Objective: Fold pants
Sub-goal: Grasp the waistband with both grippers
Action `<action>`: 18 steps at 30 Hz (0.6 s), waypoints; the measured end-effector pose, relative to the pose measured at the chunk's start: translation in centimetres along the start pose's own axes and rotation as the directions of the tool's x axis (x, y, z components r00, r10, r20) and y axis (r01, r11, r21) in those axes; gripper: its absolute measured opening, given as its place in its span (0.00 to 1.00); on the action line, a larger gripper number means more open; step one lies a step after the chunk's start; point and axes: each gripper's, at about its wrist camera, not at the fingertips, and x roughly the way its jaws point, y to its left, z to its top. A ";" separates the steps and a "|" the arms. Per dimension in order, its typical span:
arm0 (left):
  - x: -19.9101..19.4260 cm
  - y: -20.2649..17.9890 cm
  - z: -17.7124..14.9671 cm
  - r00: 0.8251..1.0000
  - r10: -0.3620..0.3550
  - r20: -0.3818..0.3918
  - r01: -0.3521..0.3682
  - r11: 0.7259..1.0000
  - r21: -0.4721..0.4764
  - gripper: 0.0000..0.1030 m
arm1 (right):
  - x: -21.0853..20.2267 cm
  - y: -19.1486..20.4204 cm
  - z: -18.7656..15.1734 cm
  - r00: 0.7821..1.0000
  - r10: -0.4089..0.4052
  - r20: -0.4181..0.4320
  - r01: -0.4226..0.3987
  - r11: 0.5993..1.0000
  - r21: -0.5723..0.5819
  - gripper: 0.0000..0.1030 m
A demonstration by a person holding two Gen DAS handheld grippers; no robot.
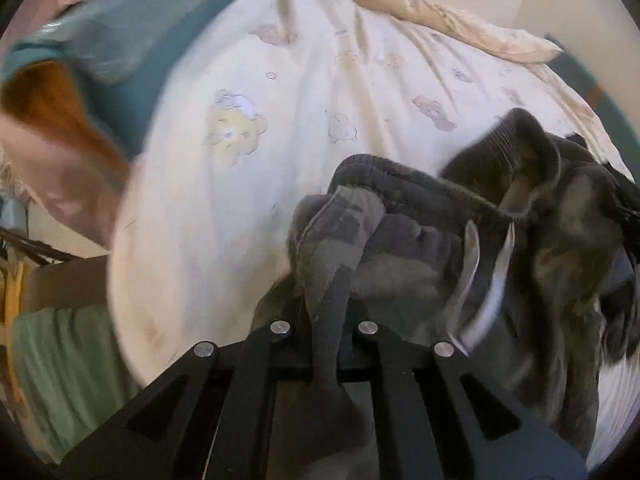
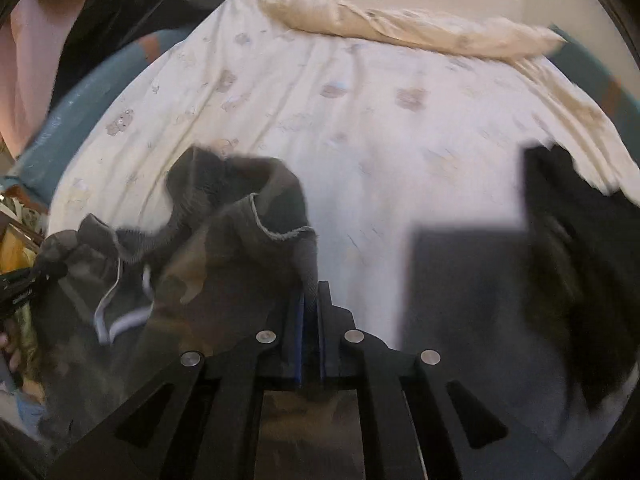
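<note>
Pale sheets printed with faint bears cover the bed [image 1: 304,92], and a rumpled beige pillow [image 2: 400,28] lies along its far edge. Bunched at the bed's near edge are the pants [image 1: 420,224], a dark camouflage pair with a ribbed waistband and pale drawstrings showing.

Both tongs are closed on the pants. The left tongs [image 1: 326,344] pinch a narrow ridge of fabric that rises between the jaws. The right tongs [image 2: 310,308] clamp another ridge of the same cloth below a raw stitched hem, their blue pads just visible either side of it. Between the two grips the cloth sags in loose folds.

I judge the pants soft, light and limp: they will drape and slump rather than hold a shape, and thick fleece is unlikely to slip from the pads. The ribbed waistband looks the firmest place to hold, at its two ends, so the legs hang straight.

No container is clearly in view. A dark blurred shape [image 2: 576,264] sits toward the bed's right edge; I cannot tell what it is.
</note>
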 end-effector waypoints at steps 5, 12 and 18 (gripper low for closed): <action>-2.2 -0.1 -6.1 0.996 0.003 -0.086 0.005 0.995 0.102 0.03 | -1.0 -0.9 -11.5 0.963 0.012 -0.270 -0.008 1.000 0.016 0.04; -2.9 -1.9 -8.9 0.986 -0.001 -0.170 0.033 0.982 0.184 0.21 | -1.8 1.7 -14.7 0.948 0.023 -0.317 -0.063 0.991 -0.116 0.33; -6.2 -2.0 -5.8 0.998 -0.056 -0.040 0.062 0.986 0.152 0.74 | -5.0 2.0 -6.5 0.995 0.068 -0.072 -0.080 0.978 -0.194 0.60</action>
